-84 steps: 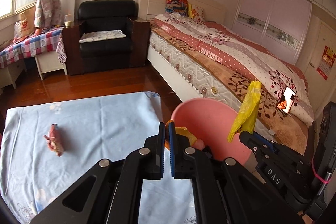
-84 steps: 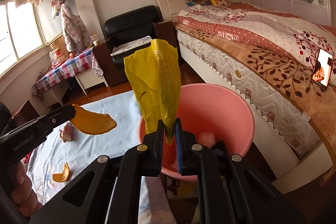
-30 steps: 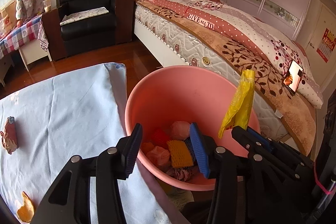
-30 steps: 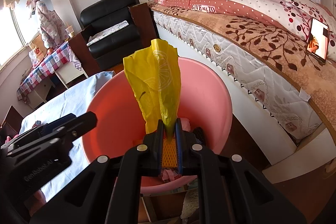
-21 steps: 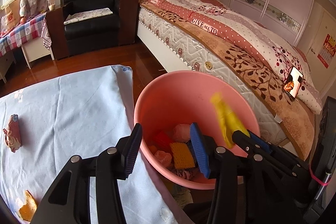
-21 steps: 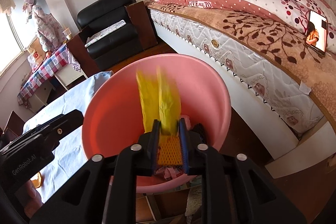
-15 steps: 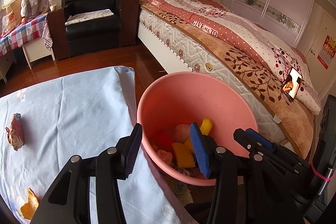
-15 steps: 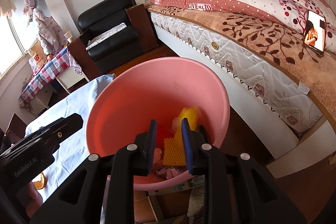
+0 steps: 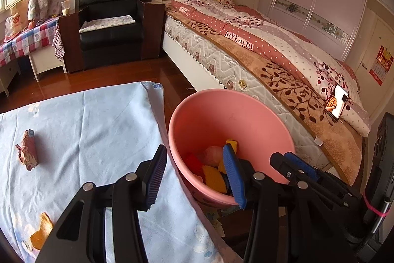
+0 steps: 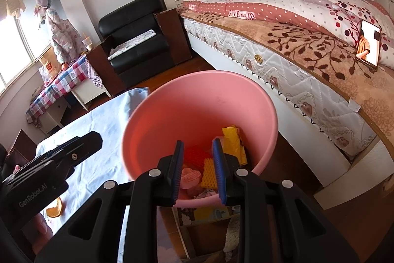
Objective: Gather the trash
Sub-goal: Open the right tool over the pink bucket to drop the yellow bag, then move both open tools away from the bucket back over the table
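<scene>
Bedroom with wood floor, a bed (image 9: pixel 283 51) along the right side, a black armchair (image 9: pixel 110 19) by the headboard, and a table under a pale blue cloth (image 9: pixel 86 130) in the foreground. A pink bucket (image 10: pixel 197 100) stands just beside the table's right edge, between table and bed.

Left gripper (image 9: pixel 194 174) hovers over the table edge and the bucket's near rim, fingers spread wide, nothing between them. Right gripper (image 10: pixel 198 170) hangs over the bucket's near rim, fingers parted, empty.

Trash in the bucket: a yellow bag (image 10: pixel 231 142) lies on the pile at the right inner wall, long axis running roughly toward the far rim, plus a yellow mesh piece (image 10: pixel 209 173), a red mesh piece (image 10: pixel 197 154) and a pink wad (image 10: pixel 189 175); other scraps below are too jumbled to count.

Two pieces remain on the table: one crumpled reddish wrapper (image 9: pixel 28 149) at the left, long axis pointing away from the camera, and one orange peel (image 9: pixel 40 234) near the front-left corner, well apart from the wrapper.

Readable text: "GenRobot.AI" on the left gripper body in the right wrist view; "GIVE ALL TO" on the bedspread (image 9: pixel 238 38). One phone (image 9: pixel 337 104) with a lit screen leans on the bed.
</scene>
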The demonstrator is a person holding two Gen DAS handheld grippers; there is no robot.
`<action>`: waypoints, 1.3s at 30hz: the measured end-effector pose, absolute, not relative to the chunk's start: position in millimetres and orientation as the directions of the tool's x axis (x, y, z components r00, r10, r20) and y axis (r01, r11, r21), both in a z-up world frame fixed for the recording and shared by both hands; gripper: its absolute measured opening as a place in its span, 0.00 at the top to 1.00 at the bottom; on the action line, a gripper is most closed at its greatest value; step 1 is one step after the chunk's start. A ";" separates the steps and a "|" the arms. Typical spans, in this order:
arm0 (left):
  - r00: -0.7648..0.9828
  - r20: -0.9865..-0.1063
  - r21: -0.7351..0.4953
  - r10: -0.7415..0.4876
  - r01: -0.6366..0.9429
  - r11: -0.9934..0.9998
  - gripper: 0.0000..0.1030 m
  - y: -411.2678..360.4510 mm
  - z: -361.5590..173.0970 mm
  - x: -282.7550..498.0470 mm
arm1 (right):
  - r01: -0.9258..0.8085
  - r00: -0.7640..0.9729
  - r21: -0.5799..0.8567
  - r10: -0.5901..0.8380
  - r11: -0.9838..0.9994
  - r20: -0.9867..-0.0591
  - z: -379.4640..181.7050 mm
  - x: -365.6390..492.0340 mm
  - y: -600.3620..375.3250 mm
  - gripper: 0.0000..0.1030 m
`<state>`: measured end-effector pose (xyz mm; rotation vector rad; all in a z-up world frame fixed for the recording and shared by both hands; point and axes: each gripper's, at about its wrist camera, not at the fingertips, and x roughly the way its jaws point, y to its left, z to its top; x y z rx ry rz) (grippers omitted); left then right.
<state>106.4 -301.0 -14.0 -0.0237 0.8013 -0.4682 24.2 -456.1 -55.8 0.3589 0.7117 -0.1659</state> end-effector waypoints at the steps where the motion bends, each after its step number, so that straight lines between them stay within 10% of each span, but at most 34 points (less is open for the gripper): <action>1: 0.602 -0.684 -0.195 -0.412 0.394 0.898 0.54 -298.8 -12.5 104.4 | 0.265 0.750 0.266 -0.024 0.927 -0.661 -54.7 23.0 -454.1 0.76; 39: 0.760 -0.609 -0.200 -0.227 0.130 0.971 0.54 -92.6 11.9 -5.4 | -0.071 0.804 0.297 0.231 0.952 -0.547 -22.9 -73.0 -258.5 0.76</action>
